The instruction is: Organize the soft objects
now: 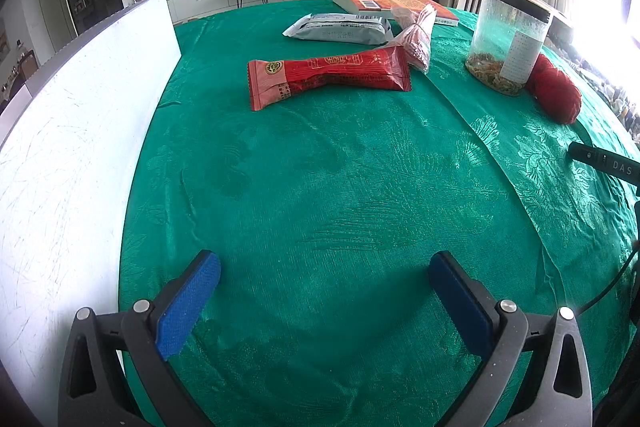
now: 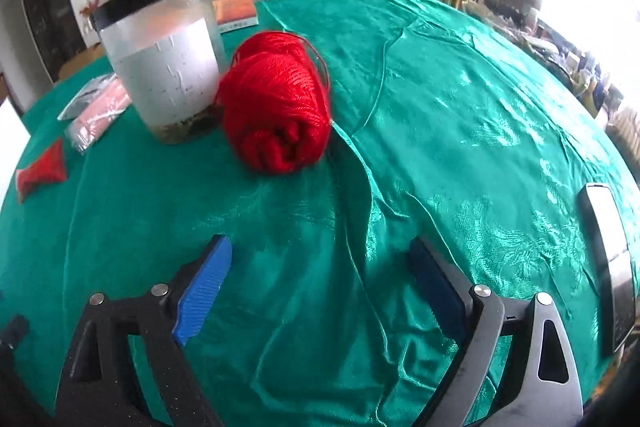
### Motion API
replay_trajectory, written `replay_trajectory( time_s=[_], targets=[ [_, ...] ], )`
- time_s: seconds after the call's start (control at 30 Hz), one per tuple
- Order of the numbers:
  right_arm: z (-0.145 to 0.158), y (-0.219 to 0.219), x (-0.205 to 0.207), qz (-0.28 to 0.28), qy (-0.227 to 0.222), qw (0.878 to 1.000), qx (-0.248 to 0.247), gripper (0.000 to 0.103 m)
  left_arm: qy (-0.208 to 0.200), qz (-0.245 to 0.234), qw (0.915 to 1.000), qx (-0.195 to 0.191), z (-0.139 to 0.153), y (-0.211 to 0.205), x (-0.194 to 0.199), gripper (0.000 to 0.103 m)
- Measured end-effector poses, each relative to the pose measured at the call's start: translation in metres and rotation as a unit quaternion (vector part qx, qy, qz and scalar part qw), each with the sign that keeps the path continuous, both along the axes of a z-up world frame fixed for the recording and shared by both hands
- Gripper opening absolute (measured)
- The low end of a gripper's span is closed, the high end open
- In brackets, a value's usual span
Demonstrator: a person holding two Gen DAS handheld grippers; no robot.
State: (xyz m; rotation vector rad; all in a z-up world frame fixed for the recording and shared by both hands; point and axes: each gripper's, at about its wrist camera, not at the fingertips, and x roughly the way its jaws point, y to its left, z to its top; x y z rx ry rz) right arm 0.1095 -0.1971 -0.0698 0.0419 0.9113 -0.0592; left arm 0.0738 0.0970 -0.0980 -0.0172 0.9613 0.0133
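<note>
A red ball of yarn point(image 2: 278, 103) lies on the green tablecloth point(image 2: 460, 115), touching a clear jar with a black lid point(image 2: 160, 55). My right gripper point(image 2: 320, 253) stands open a short way in front of the yarn, with nothing between its blue pads. In the left wrist view the yarn point(image 1: 554, 89) sits at the far right beside the jar point(image 1: 508, 39). A red snack packet point(image 1: 328, 75), a grey pouch point(image 1: 340, 29) and a pink-patterned bag point(image 1: 416, 35) lie further back. My left gripper point(image 1: 326, 263) is open over bare cloth.
A white board point(image 1: 76, 131) stands along the left side of the table. An orange book point(image 1: 396, 3) lies at the far edge. A dark flat device point(image 2: 608, 259) rests on the cloth at the right. Part of the other gripper point(image 1: 600, 161) juts in from the right.
</note>
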Motion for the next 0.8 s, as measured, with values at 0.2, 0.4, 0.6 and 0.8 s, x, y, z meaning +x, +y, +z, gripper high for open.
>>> replay_trajectory(
  time_s=[0.2,0.4,0.6,0.8],
  targets=[
    [-0.0021,0.0005,0.0016,0.000,0.000,1.000,0.001,0.092,0.000,0.000,1.0000,0.000,-0.0001,0.0000,0.0000,0.103],
    [-0.0020,0.0014,0.0011,0.000,0.000,1.000,0.001,0.092,0.000,0.000,1.0000,0.000,0.0000,-0.0001,0.0000,0.103],
    [-0.0020,0.0017,0.0010,0.000,0.000,1.000,0.001,0.092,0.000,0.000,1.0000,0.000,0.0004,-0.0002,0.0001,0.103],
    [-0.0021,0.0018,0.0010,0.000,0.000,1.000,0.001,0.092,0.000,0.000,1.0000,0.000,0.0003,-0.0003,0.0001,0.103]
  ],
)
